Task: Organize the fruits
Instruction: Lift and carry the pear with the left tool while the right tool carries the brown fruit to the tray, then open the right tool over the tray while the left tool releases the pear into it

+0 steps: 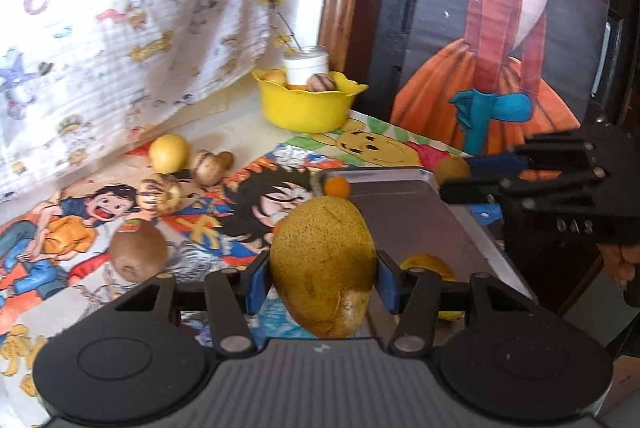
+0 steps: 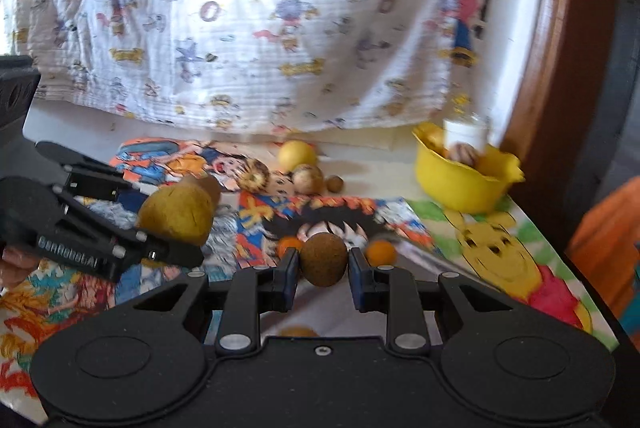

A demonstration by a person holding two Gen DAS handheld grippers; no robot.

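Slippage is the main worry: the pear (image 1: 324,268) hangs tilted between the left gripper (image 1: 322,282) pads, held across its broad middle, and since a pear tapers, a jolt could squeeze it out and drop it on the table (image 1: 224,228) or the metal tray (image 1: 404,211). The right gripper (image 2: 323,270) carries a small round brown fruit (image 2: 323,259), pinched only at its flanks; being round and rough-skinned, it may roll out if the wrist twists quickly. Both tools sit close over the same corner of the table, so a careless sweep could knock one into the other, or scatter the loose fruit near the cloth: the yellow fruit (image 1: 169,152), the striped ones (image 1: 160,192) and the brown one (image 1: 138,250) just beside the left tool. The yellow bowl (image 1: 308,107) at the back already holds fruit and a white jar (image 1: 306,63), so room there looks tight and anything dropped in hard could bounce out. As for the jaws, the left pair stands part-way apart, clamped on the pear with both blue pads touching its skin. The right pair stands at its narrowest, pressed on the brown fruit on either side. Two small orange fruits (image 2: 382,252) lie by the tray edge, just beyond the right fingertips, untouched.
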